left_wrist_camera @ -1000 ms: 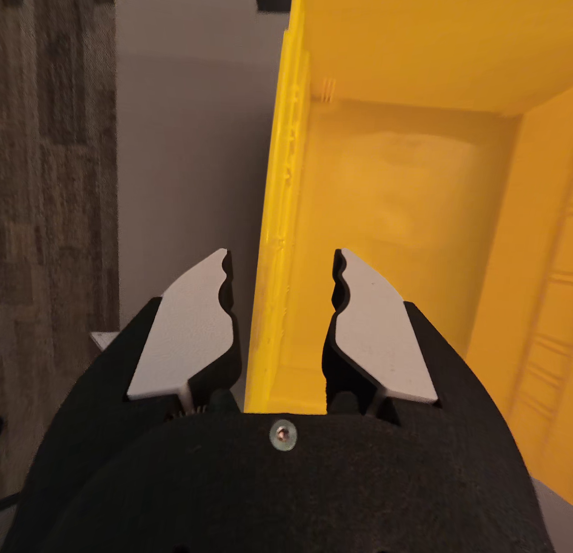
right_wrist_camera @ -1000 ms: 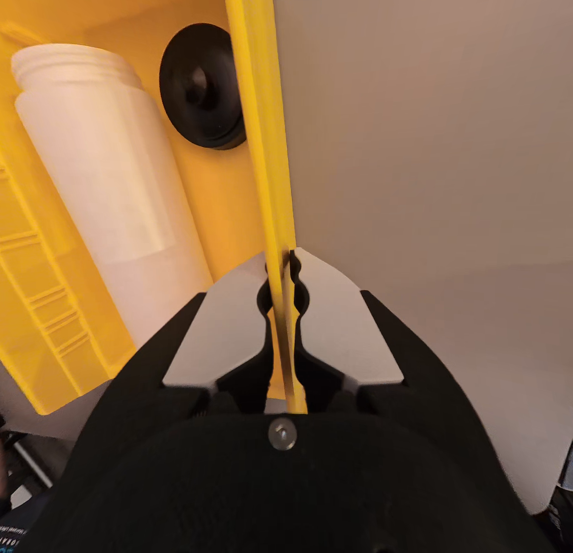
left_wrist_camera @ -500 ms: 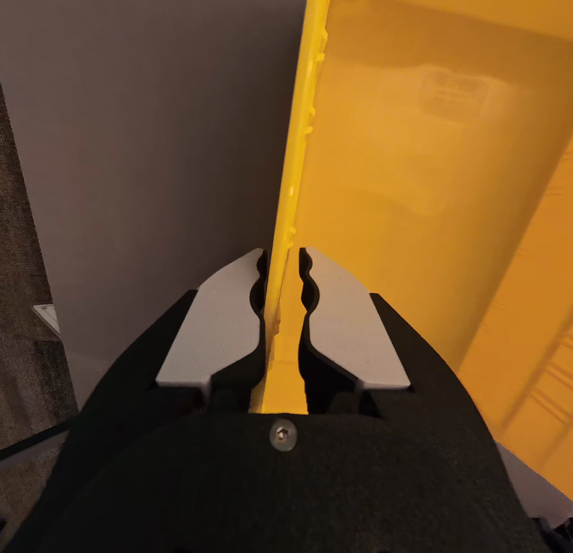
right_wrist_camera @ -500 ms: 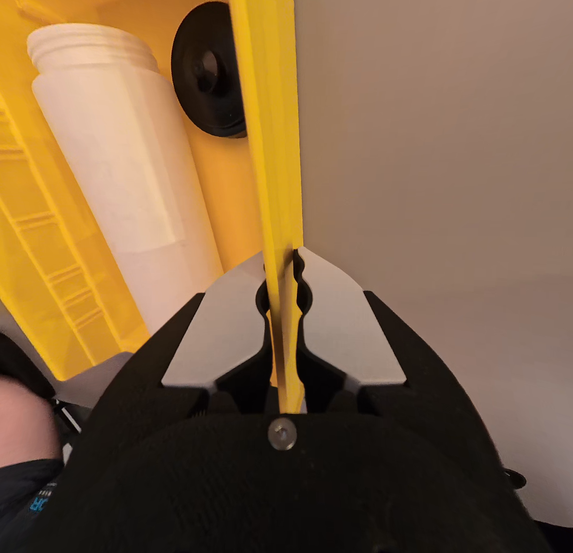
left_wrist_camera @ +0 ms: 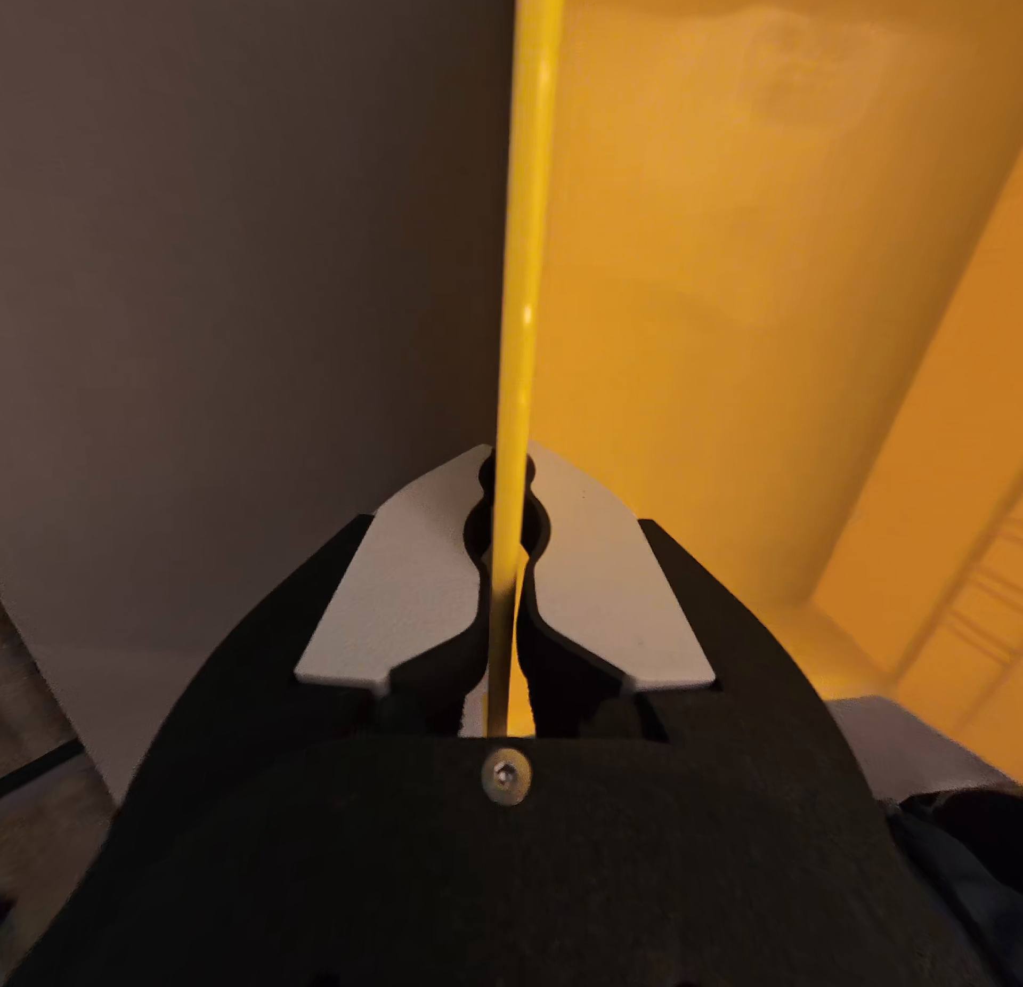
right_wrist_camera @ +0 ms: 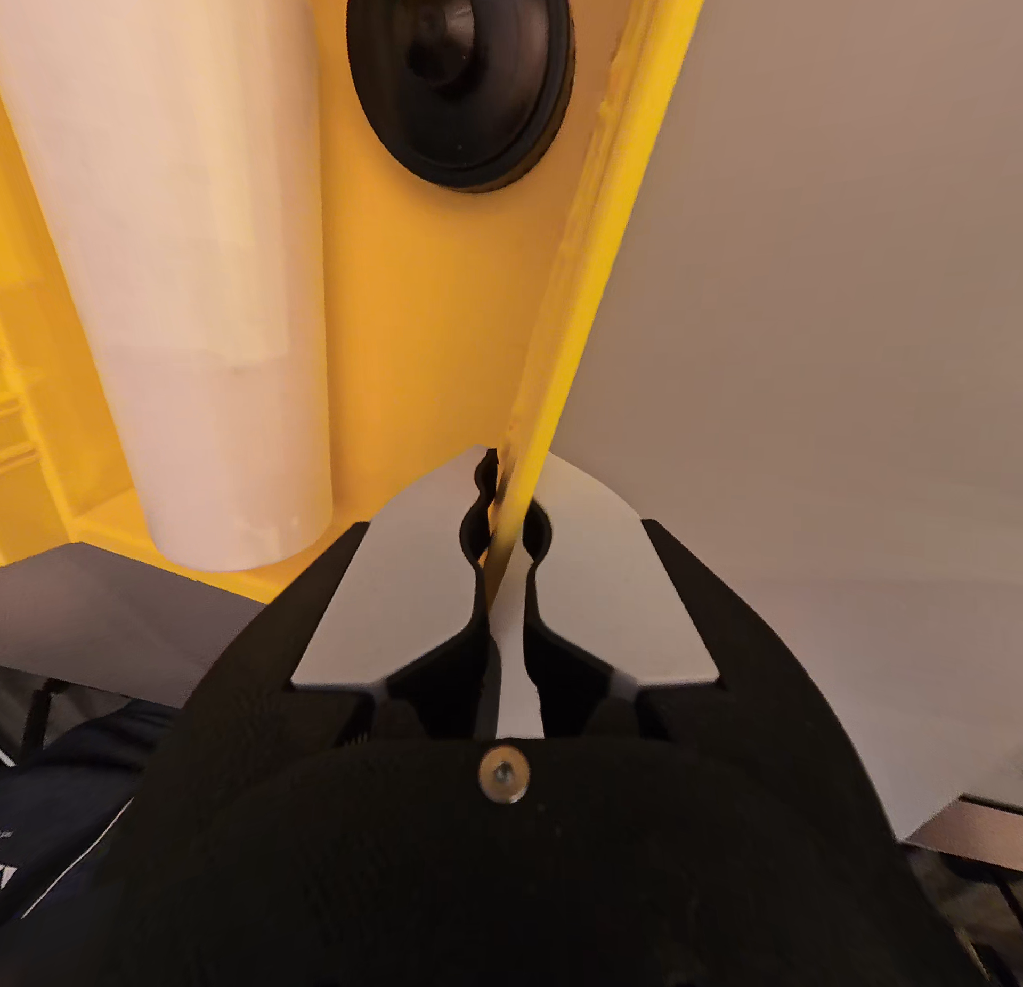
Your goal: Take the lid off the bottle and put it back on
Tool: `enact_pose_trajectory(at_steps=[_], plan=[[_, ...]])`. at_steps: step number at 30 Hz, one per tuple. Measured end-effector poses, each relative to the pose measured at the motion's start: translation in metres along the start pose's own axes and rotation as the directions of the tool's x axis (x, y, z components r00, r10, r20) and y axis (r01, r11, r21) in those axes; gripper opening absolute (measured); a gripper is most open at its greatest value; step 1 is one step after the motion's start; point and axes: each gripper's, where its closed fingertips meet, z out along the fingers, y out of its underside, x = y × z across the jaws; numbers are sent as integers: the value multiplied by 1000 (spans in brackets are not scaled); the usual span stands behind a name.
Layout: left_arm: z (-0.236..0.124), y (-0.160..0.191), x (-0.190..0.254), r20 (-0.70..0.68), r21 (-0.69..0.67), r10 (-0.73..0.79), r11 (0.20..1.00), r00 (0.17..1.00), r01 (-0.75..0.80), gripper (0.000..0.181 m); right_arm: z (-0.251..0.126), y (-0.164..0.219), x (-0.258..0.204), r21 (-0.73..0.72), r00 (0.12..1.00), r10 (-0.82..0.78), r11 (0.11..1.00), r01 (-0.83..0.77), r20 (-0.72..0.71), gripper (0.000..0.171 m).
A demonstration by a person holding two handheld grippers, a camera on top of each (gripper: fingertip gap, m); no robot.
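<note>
A white bottle [right_wrist_camera: 182, 240] with no lid on it lies inside a yellow bin [right_wrist_camera: 443, 307]. Its black lid [right_wrist_camera: 459, 69] lies beside it, against the bin's right wall [right_wrist_camera: 598, 240]. My right gripper [right_wrist_camera: 512, 456] is shut on that wall's rim, which runs up and to the right from the fingers. My left gripper [left_wrist_camera: 509, 456] is shut on the bin's opposite wall [left_wrist_camera: 528, 213], with both pads pressed on the thin yellow rim. The left wrist view shows only the bare yellow inside [left_wrist_camera: 747, 296] of the bin.
The bin stands on a pale table [right_wrist_camera: 802, 351], which also shows in the left wrist view [left_wrist_camera: 249, 296]. A grey block [right_wrist_camera: 99, 611] and dark cloth [right_wrist_camera: 83, 750] lie at the lower left of the right wrist view. Carpet [left_wrist_camera: 27, 683] shows beyond the table's edge. Spacing between my two grippers at the tips: around 75 centimeters.
My left gripper has closed from wide open onto the bin's left wall. My right gripper has kept its hold on the right wall, which now leans to the right in its view.
</note>
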Motion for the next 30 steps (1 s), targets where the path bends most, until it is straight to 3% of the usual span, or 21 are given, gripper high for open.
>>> enact_pose_trajectory(at_steps=[6, 22, 30], plan=[[5, 14, 40, -27, -122, 129, 984, 991, -132, 8, 3, 1, -18, -55, 997, -58, 997, 56, -44, 6], [17, 18, 116, 6, -197, 333, 925, 943, -325, 14, 14, -11, -76, -95, 980, -185, 979, 178, -69, 7], [18, 34, 149, 28, -254, 408, 886, 912, -389, 29, 22, -17, -96, -93, 954, -294, 953, 288, -55, 13]])
